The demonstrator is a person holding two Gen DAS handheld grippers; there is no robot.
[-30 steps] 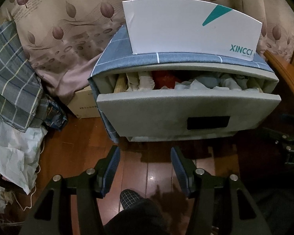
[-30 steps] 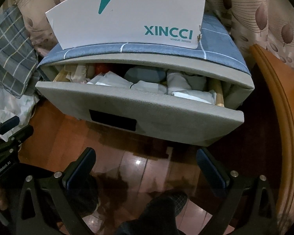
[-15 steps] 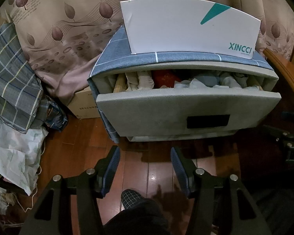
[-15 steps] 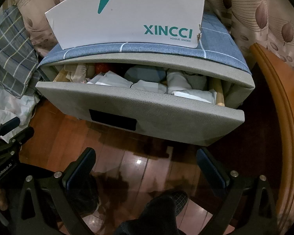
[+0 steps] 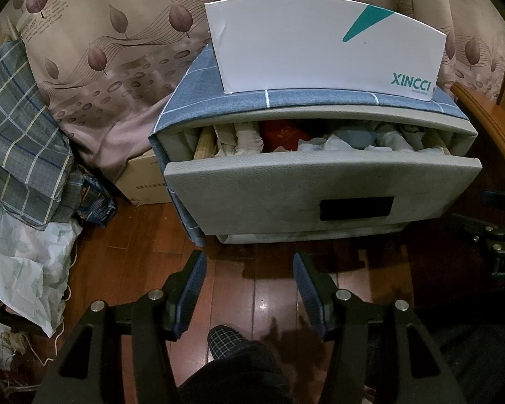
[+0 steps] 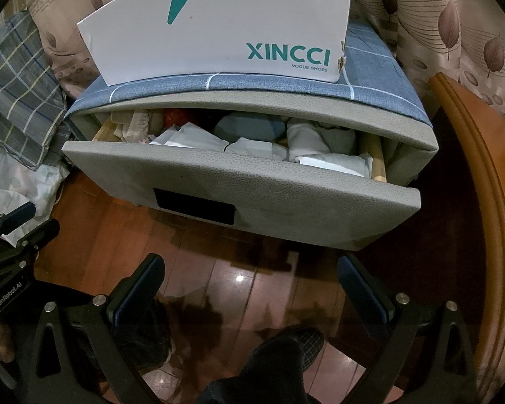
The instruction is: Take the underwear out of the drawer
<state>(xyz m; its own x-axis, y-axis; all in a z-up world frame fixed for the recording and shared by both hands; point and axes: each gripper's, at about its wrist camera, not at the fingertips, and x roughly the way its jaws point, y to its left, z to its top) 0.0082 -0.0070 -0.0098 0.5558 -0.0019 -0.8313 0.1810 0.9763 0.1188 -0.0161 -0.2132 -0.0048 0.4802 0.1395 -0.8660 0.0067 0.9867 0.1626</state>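
A grey drawer [image 5: 286, 188] of a small fabric-covered cabinet stands pulled partly open; it also shows in the right wrist view [image 6: 286, 208]. Folded underwear fills it: white and pale blue pieces [image 6: 249, 128], a red piece [image 5: 279, 133], cream ones at the left [image 5: 242, 138]. My left gripper [image 5: 249, 262] is open and empty, low over the wood floor in front of the drawer. My right gripper [image 6: 249, 269] is open wide and empty, also in front of the drawer, below its front panel.
A white XINCCI shoe box [image 5: 320, 47] stands on the cabinet's blue top [image 6: 370, 67]. A plaid cloth pile [image 5: 17, 128] and a cardboard box [image 5: 141, 181] lie at the left. A curved wooden rail [image 6: 474, 168] runs along the right. The person's slippered feet [image 6: 286, 346] stand below.
Both views have shifted only slightly; the drawer and its contents look the same. Both grippers stay open.
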